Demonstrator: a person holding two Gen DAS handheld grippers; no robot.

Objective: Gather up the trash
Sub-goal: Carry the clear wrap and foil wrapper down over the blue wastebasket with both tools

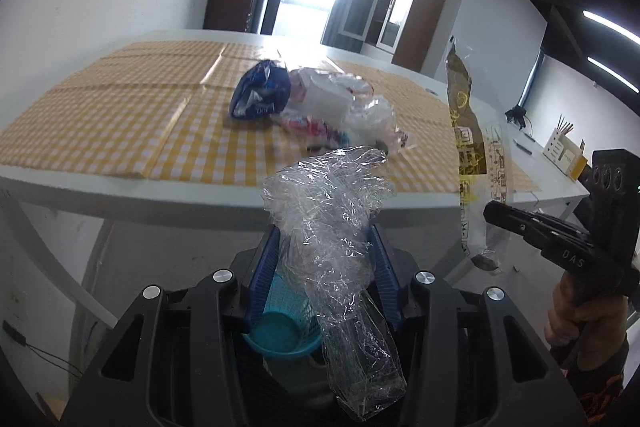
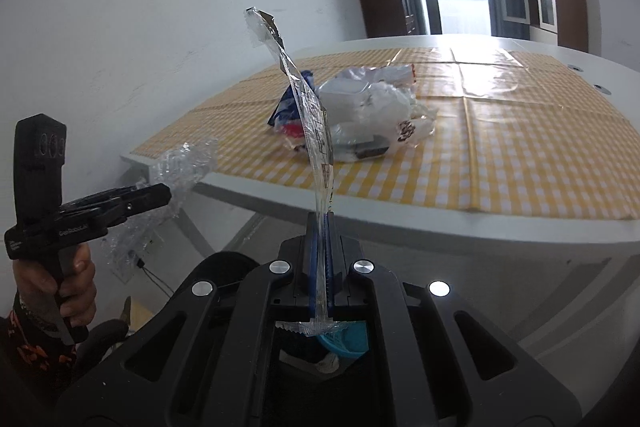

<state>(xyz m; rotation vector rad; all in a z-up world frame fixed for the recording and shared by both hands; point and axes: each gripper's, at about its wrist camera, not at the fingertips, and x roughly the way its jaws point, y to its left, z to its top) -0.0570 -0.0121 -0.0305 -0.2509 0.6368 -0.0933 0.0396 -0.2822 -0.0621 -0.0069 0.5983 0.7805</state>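
White table [image 1: 120, 183] with yellow checked cloth [image 1: 120, 115] carries a wrapper pile [image 1: 320, 107], left gripper [image 1: 326, 247] fingers clamped on clear crumpled plastic [image 1: 332, 227], right gripper [image 2: 320, 235] fingers pinching a long printed wrapper [image 2: 316, 131], teal basket [image 1: 280, 331] below.

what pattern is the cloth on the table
Yellow-and-white gingham check on the tablecloth, clearest in the right wrist view.

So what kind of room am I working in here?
Probably an office or meeting room rather than a home: a long white table under a yellow checked cloth, glass-door cabinets, and a side desk with a pen holder.
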